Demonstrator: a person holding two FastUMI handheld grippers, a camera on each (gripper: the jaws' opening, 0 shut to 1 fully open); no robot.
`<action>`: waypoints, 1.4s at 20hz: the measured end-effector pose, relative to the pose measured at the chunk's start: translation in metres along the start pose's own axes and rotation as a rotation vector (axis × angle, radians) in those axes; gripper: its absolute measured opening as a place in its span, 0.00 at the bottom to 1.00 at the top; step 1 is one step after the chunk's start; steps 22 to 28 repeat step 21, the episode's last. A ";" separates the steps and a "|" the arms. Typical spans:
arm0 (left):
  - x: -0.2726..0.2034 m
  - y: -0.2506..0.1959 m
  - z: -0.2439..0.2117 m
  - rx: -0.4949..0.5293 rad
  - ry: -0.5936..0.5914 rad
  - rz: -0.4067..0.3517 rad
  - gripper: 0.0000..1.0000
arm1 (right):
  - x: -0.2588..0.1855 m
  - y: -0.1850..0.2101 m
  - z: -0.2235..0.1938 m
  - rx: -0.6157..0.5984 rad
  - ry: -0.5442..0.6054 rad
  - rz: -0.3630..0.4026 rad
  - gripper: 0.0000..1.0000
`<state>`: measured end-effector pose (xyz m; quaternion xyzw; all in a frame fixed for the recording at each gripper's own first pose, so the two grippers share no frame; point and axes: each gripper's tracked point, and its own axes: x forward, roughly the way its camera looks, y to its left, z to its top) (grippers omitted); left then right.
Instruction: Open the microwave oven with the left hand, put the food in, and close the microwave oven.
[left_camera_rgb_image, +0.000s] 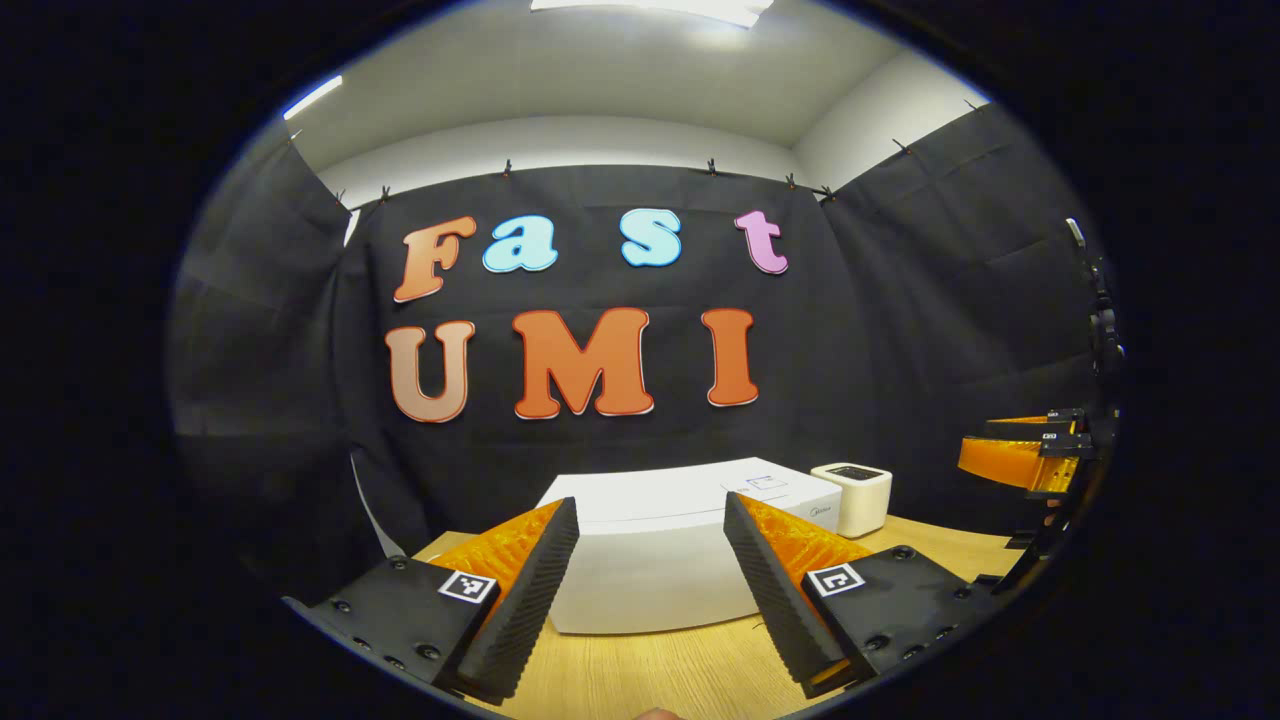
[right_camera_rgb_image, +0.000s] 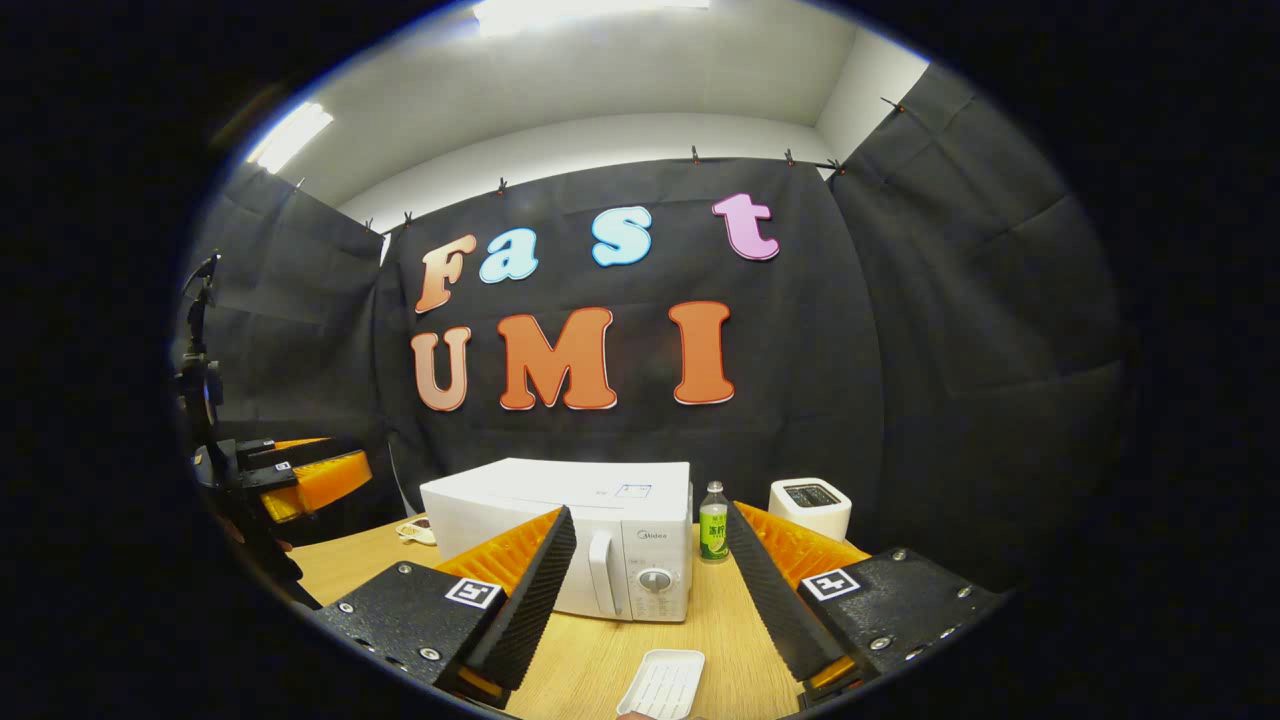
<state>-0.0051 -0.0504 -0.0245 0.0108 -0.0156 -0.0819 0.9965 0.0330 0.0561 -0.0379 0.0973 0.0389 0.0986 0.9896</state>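
Two grippers held above the tabletop (right_camera_rgb_image: 600, 660), both with fingers spread wide and nothing between them: left gripper (left_camera_rgb_image: 650, 590), right gripper (right_camera_rgb_image: 650, 600). Microwave (right_camera_rgb_image: 560, 540) standing shut toward the far edge of the tabletop, well apart from both grippers. Probably heavy and rigid, unlikely to slide under a gentle pull. Best hold for the left fingers: the upright door handle (right_camera_rgb_image: 603, 570) just left of the dial (right_camera_rgb_image: 655, 580), gripped across its bar and drawn outward along the door's swing. Smooth plastic, so likely a little slippery; a firm squeeze advised.

White tray (right_camera_rgb_image: 662, 684) lying at the near edge of the tabletop, just ahead of the right gripper. Looks light, thin and somewhat flexible, best pinched by a rim and kept level. Whether anything lies in it: cannot tell.

Right gripper view: handle, dial, tray, a green-labelled bottle (right_camera_rgb_image: 713, 522) just beside the microwave's right side, a small white toaster (right_camera_rgb_image: 810, 505) farther right, and the left gripper off at the left edge. Left gripper view: the microwave (left_camera_rgb_image: 650, 560) from an angle that hides handle and dial, the toaster (left_camera_rgb_image: 853, 495) beyond its right corner, and the right gripper at the far right.
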 end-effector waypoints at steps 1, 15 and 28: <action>-0.008 0.008 0.007 0.004 -0.012 0.018 0.90 | -0.001 0.003 0.005 -0.004 -0.007 0.005 0.94; -0.060 0.095 0.069 0.049 -0.100 0.257 0.99 | -0.009 0.037 0.056 -0.069 -0.093 0.057 0.95; -0.059 0.094 0.061 0.036 -0.067 0.245 0.93 | -0.008 0.040 0.060 -0.065 -0.098 0.053 0.95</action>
